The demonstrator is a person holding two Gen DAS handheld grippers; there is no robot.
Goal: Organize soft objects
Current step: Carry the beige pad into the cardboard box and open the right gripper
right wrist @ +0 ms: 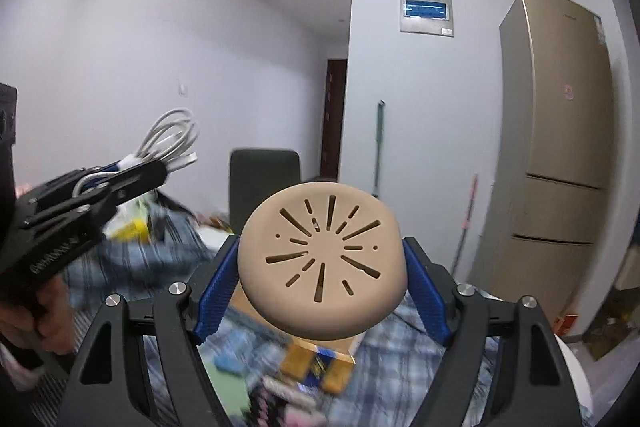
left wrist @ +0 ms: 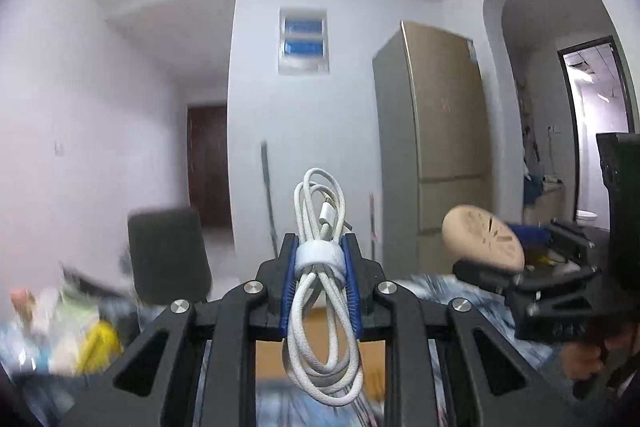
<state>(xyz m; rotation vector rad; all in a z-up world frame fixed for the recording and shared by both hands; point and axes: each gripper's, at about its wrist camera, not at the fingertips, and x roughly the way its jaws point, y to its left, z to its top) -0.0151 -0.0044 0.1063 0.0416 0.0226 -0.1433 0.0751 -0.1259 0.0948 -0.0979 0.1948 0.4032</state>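
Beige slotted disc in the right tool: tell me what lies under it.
Under the beige disc: an orange box on plaid cloth, both blurred. The disc covers the box's far part.

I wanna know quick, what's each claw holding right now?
Left claw: shut on the bundled white cable.
Right claw: shut on the round beige disc, pads on both its sides.

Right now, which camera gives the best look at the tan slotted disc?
The right wrist view. There the tan slotted disc fills the centre, slot pattern facing the camera, clamped between the right gripper's blue fingers. The left wrist view shows it only small, tilted and blurred at the right.
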